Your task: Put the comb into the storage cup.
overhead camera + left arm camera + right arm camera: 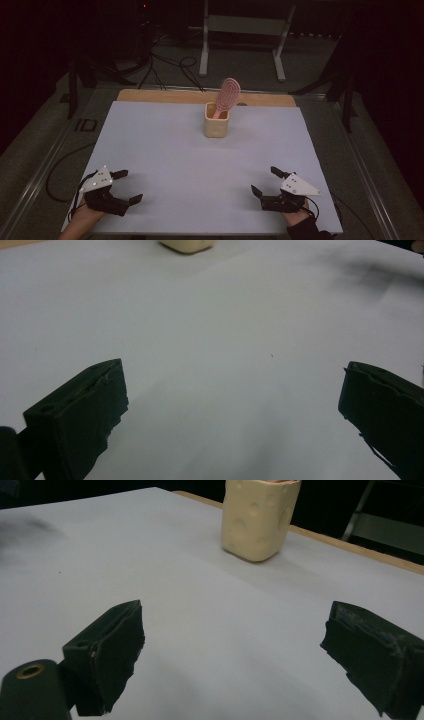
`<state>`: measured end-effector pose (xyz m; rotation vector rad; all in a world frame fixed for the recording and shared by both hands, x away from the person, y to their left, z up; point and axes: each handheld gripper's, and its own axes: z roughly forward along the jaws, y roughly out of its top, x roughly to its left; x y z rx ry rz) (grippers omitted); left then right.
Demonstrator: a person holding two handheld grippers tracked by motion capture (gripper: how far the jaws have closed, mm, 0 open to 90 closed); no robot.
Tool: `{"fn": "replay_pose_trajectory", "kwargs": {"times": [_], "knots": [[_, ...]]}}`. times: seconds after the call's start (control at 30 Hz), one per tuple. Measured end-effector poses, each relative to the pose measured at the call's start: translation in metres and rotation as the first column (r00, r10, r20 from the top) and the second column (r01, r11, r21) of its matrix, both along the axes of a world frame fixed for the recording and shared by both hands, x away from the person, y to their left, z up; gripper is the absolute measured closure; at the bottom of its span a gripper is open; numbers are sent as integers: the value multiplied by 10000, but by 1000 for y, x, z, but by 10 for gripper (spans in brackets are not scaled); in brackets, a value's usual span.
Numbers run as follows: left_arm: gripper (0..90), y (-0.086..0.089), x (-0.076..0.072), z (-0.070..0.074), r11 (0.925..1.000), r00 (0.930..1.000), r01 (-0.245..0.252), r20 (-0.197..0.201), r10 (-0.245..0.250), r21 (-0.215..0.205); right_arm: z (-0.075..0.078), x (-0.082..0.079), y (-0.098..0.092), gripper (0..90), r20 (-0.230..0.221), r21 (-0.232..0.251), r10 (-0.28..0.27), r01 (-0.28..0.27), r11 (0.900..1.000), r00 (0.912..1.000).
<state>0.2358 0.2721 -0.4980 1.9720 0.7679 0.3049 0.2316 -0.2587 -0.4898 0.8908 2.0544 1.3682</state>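
Note:
A cream square cup (216, 121) stands upright near the far middle of the white sheet (200, 165). A pink hairbrush (228, 95) sticks out of it, head up and leaning right. My left gripper (128, 186) rests at the near left of the sheet, open, with nothing between its jaws. My right gripper (265, 181) rests at the near right, also open and empty. In the right gripper view the cup (259, 517) stands ahead past the spread fingers (107, 652). The left gripper view shows the cup's base (187, 245) at the top edge, far beyond the gripper (232, 390).
The white sheet covers a wooden table whose far edge (200, 96) shows as a tan strip. Beyond it are cables on the floor (165, 65) and a metal stand (245, 30). Metal rails (45, 165) run along both sides of the table.

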Motion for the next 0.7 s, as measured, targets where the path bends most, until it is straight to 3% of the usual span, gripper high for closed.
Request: {"fn": "replay_pose_trajectory", "kwargs": {"times": [0.23, 0.3, 0.7], "knots": [[0, 8, -10, -7, 9991, 9991, -428, -7, 428, 19, -1, 0, 0, 92, -35, -21, -8, 8, 10000, 10000], [0, 10, -13, -10, 9979, 9980, -626, 85, 628, -154, -1, 0, 0, 92, -26, -54, 24, -25, 10000, 10000], [0, 6, -18, -12, 9963, 9963, -840, 203, 837, 158, -2, 0, 1, 92, -42, -151, 90, -90, 9998, 10000]]}}
